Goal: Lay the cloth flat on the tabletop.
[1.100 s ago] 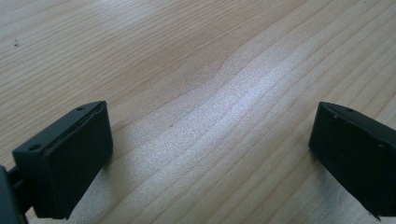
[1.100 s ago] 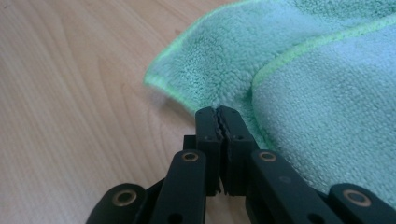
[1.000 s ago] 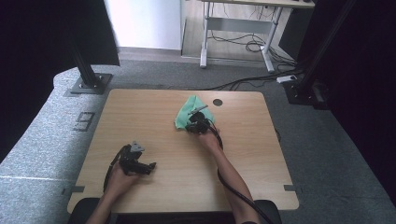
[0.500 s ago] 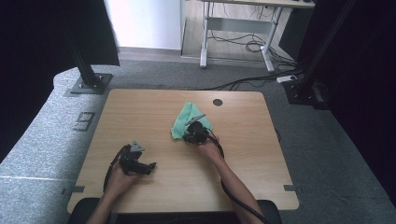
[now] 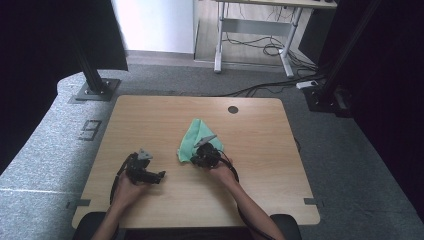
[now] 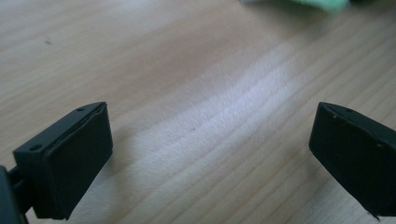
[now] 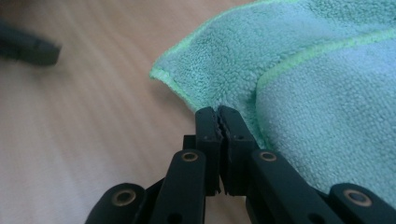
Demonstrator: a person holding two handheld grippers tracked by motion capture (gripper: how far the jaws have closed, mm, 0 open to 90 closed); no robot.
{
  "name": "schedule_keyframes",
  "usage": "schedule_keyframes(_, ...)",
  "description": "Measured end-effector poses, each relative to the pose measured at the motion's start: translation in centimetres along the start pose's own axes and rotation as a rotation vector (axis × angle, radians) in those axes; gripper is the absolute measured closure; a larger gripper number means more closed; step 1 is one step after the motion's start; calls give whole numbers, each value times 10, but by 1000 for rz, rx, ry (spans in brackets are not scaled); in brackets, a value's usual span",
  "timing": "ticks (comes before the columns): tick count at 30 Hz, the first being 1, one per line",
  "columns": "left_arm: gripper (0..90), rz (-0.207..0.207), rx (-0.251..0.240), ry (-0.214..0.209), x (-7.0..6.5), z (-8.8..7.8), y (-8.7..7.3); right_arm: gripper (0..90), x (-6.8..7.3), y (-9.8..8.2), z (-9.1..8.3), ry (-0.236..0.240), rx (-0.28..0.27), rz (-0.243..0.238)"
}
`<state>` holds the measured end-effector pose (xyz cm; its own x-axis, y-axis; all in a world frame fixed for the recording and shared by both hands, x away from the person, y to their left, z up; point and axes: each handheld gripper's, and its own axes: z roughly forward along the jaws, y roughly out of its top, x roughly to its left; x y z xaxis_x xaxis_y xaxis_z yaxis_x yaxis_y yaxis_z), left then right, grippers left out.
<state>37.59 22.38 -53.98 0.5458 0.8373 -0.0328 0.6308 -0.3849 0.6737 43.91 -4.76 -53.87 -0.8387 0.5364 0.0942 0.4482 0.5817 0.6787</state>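
We see a soft green cloth, folded and bunched near the middle of the wooden table, its long side running away from us, pinched tight by our right gripper.

A folded cloth lies on the surface near its middle, on the near side of the round cable hole at the far edge. The right claw sits at the cloth's near edge, touching it, while the left claw rests on the surface well to the left and slightly nearer the person. Beyond the surface, on the floor, a desk frame stands with cables under it.
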Motion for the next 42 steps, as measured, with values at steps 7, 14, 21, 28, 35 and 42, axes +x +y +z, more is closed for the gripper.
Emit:
schedule_keyframes(7,0,-20,-70,-21,-1,-7,6,860,28,-5,-1,29,5,-34)
schedule_keyframes(14,0,17,-91,-43,-16,0,16,846,45,-9,-2,42,4,-48)
schedule_keyframes(21,0,41,-58,-33,-24,12,16,687,47,-3,-19,36,7,-42)
schedule_keyframes(28,0,62,-33,-23,-30,21,15,646,26,-1,-45,-34,-25,-21)
schedule_keyframes(35,0,80,1,5,-32,26,14,614,22,-12,-26,-72,44,-57)
schedule_keyframes(42,1,60,11,-7,-29,25,13,847,22,-11,-29,-132,63,-87)
